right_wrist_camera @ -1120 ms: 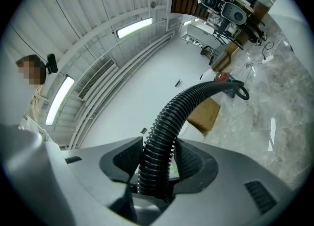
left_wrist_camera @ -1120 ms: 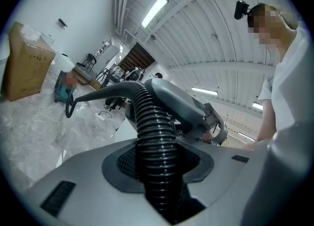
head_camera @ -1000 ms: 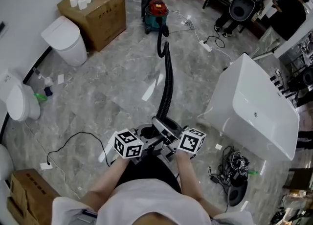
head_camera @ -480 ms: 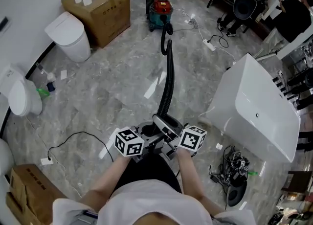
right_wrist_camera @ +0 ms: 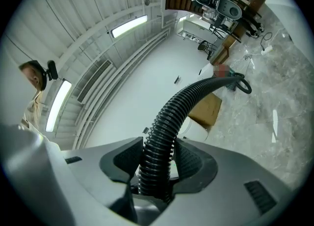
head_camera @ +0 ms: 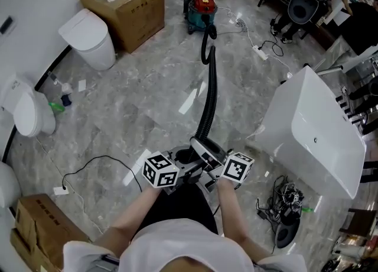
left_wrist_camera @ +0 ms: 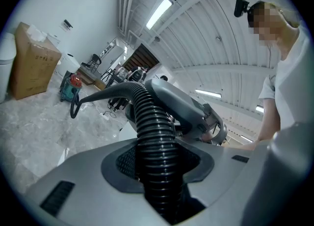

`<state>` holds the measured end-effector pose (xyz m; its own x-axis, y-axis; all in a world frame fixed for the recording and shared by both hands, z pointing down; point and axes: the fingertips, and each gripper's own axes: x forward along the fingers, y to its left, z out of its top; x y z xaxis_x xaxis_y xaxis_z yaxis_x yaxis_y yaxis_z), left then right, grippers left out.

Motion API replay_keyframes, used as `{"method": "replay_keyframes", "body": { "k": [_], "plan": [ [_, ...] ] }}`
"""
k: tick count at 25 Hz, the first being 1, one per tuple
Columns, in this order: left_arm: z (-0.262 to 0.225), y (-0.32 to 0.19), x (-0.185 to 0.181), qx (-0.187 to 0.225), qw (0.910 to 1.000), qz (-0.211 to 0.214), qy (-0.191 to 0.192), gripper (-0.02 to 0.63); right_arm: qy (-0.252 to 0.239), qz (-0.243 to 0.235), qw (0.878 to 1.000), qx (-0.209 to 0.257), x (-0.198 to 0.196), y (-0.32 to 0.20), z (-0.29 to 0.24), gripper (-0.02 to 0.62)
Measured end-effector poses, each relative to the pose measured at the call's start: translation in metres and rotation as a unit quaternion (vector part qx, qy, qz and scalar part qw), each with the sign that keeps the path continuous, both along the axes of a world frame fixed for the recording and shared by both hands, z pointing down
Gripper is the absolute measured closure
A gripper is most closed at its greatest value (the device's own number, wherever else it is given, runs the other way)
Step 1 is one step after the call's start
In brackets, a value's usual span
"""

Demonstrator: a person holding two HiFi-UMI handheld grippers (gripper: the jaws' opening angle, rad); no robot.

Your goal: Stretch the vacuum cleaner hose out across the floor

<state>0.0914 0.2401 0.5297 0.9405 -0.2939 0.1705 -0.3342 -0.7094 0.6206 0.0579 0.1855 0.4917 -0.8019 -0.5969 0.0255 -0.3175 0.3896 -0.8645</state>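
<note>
Across the grey marble floor (head_camera: 136, 99) the black ribbed hose (head_camera: 211, 96) runs almost straight from the red-topped vacuum cleaner (head_camera: 201, 7) (one loop at that end) to the left tongs (left_wrist_camera: 158, 163) and the right tongs (right_wrist_camera: 156, 163), both clenched on it.

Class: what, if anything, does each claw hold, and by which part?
Both the left claw and the right claw grip the black hose, at its end away from the vacuum cleaner.

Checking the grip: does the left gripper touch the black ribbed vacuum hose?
Touching. Left gripper view: the left gripper presses both sides of the black ribbed hose.
</note>
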Motion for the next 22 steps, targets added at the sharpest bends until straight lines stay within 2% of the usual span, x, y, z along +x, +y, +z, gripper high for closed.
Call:
{"method": "replay_keyframes", "body": {
  "k": [3,6,10,13,17,19,22],
  "plan": [
    [-0.006,-0.003,-0.009,-0.007,0.9998,0.015,0.012,0.443,-0.014,0.008,1.000,-0.005,-0.006,-0.006,-0.004,0.393],
    [-0.011,-0.009,-0.022,-0.001,0.9998,0.018,0.003,0.442,-0.022,0.018,1.000,0.004,-0.010,-0.013,-0.012,0.393],
    [-0.017,-0.017,-0.047,-0.005,0.9999,0.006,-0.008,0.379,-0.049,0.032,0.998,0.015,-0.011,-0.021,-0.022,0.393],
    [-0.023,-0.021,-0.076,-0.022,0.9995,-0.020,-0.008,0.334,-0.064,0.044,0.997,0.028,-0.012,-0.025,-0.032,0.393],
    [-0.039,-0.026,-0.120,-0.023,0.9970,-0.074,-0.007,0.324,-0.061,0.059,0.996,0.041,-0.002,-0.034,-0.037,0.393],
    [-0.053,-0.024,-0.132,-0.031,0.9967,-0.075,0.012,0.324,-0.061,0.061,0.995,0.045,0.001,-0.040,-0.040,0.393],
    [-0.077,-0.009,-0.129,-0.068,0.9946,-0.038,0.069,0.325,-0.050,0.056,0.996,0.051,0.002,-0.045,-0.043,0.393]
  ]
}}
